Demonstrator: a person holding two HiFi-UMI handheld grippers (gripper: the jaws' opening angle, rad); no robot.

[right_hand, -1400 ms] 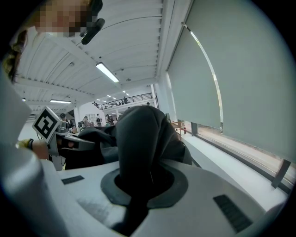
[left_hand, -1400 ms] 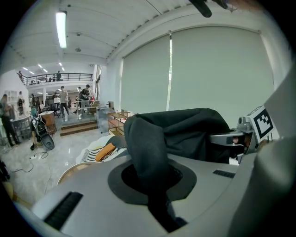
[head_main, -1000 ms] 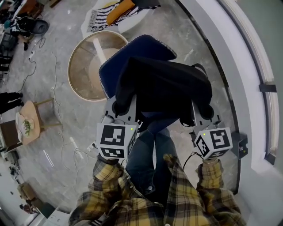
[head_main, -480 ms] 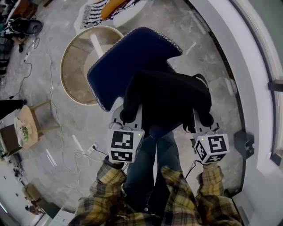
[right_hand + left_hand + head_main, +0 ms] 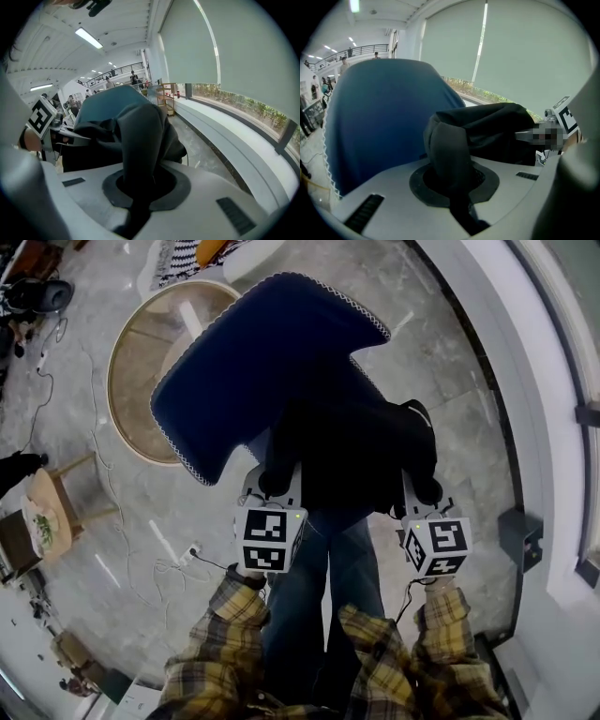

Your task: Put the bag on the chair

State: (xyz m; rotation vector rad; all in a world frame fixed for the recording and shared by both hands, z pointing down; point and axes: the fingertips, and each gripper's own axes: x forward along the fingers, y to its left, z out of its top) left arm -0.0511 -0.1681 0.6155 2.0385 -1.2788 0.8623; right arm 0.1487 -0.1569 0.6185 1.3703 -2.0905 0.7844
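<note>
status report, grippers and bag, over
Left gripper shut on bag, right gripper shut on bag. Bag hangs between them at near edge of the blue chair, not released. Nothing seen in the way.

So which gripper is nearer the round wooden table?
Left. The left gripper clamps the black bag on the side toward the round table; the right gripper clamps the bag's opposite side, farther away.

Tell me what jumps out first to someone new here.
A black bag is held mid-frame in the head view, pinched at either end by the left gripper and the right gripper. Just beyond it stands a big blue chair, with a round table to its left.
</note>
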